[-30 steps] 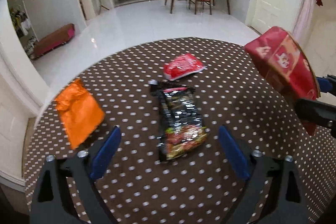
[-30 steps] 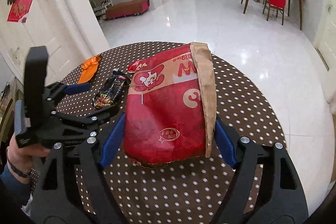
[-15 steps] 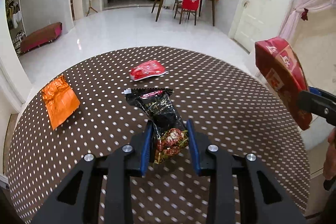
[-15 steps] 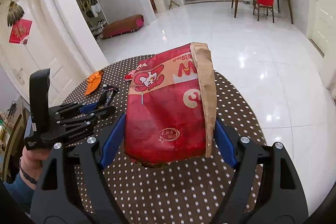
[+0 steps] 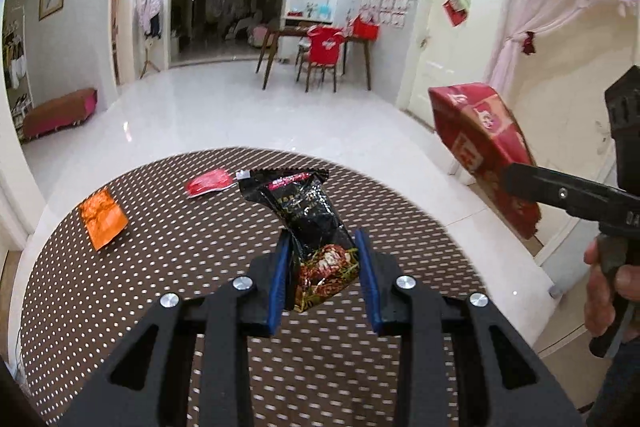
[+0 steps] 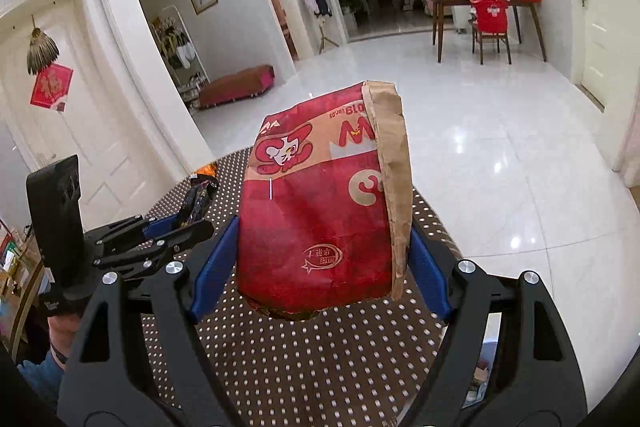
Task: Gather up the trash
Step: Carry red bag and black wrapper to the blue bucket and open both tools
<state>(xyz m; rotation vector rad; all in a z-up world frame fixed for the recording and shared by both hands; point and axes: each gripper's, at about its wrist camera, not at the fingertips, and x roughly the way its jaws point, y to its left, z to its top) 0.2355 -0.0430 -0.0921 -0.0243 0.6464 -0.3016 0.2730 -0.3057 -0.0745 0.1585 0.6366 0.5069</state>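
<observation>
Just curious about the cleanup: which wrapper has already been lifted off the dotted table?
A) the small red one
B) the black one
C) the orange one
B: the black wrapper is pinched in the left gripper above the table; the other two lie flat.

Bright ceiling lamps; glare patches on glossy white floor (image 6: pixel 500 131). Strong fisheye bending, black corner vignettes. Dotted tablecloth (image 5: pixel 160 267) slightly motion-blurred. Far doorway room dim.

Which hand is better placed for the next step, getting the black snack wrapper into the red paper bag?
Left. The left gripper is shut on the black snack wrapper, lifted off the dotted table. The right gripper is occupied, clamping the red paper bag, so it can only present it.
</observation>
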